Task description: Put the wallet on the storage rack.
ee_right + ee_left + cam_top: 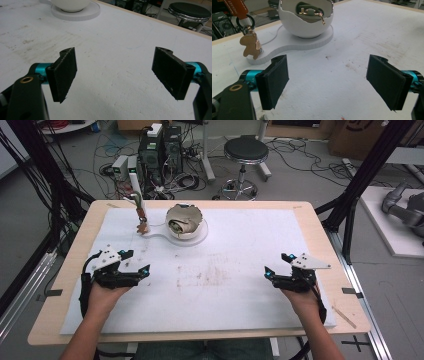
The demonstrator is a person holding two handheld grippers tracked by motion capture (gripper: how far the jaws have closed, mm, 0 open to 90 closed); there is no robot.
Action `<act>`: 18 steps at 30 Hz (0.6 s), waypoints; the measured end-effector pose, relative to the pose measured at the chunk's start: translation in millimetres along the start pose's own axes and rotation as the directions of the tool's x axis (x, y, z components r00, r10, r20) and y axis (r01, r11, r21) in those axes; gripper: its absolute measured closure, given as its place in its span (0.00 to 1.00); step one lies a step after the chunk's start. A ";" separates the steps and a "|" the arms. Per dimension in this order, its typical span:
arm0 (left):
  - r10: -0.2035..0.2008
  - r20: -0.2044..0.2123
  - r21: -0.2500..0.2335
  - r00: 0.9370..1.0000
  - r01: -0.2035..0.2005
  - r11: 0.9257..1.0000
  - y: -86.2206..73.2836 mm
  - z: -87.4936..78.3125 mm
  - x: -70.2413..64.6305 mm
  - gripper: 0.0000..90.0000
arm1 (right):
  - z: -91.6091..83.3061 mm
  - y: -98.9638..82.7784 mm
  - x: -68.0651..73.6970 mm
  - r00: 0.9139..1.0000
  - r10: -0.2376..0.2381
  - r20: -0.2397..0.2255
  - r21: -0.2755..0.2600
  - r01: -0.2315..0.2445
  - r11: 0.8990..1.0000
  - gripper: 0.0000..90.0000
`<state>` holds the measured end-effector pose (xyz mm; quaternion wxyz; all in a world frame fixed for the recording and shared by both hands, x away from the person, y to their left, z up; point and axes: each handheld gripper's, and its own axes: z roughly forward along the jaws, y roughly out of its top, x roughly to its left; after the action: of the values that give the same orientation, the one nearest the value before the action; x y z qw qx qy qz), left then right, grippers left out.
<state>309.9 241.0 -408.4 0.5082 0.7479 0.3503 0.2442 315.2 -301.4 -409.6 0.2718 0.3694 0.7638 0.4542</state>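
Note:
A white bowl (pixel 185 223) with a broken-egg rim stands on a flat white base (pixel 162 236) at the back of the mat. In the left gripper view the bowl (pixel 305 25) holds a green item with gold clasps (pixel 309 11). A tan animal-shaped key charm (pixel 250 46) hangs from a ring under an orange tag (pixel 235 8) at the base's left end. My left gripper (pixel 136 261) rests open at the mat's front left, jaws wide apart (pixel 328 80) with nothing between them. My right gripper (pixel 277 264) is open at the front right, likewise holding nothing (pixel 113 75).
A white foam mat (pixel 225 285) covers the wooden table (pixel 75 270). Beyond the far edge stand a black stool (pixel 245 151) and computer boxes with cables (pixel 157 155). Black frame posts (pixel 360 175) rise at the right. The bowl's base (pixel 82 13) shows far ahead of the right gripper.

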 end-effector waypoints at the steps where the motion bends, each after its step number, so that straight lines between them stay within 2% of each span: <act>1: 0.000 0.000 0.000 1.000 0.000 1.000 0.0 0.0 0.0 0.20 | 0.0 0.0 0.0 1.000 0.000 0.000 0.000 0.000 1.000 0.23; 7: -0.017 -0.030 -0.033 0.999 0.016 0.999 -4.5 -3.8 3.6 0.20 | 3.6 -1.2 -0.4 1.000 -0.024 -0.002 0.020 0.024 1.000 0.23; 18: -0.027 -0.039 -0.024 0.999 0.026 0.999 -7.6 -7.5 8.1 0.20 | 1.5 -1.6 0.2 1.000 -0.018 0.009 0.021 0.017 1.000 0.23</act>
<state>307.6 253.5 -412.6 0.5132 0.7323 0.3671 0.2561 315.7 -301.0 -411.7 0.2754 0.3677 0.7705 0.4418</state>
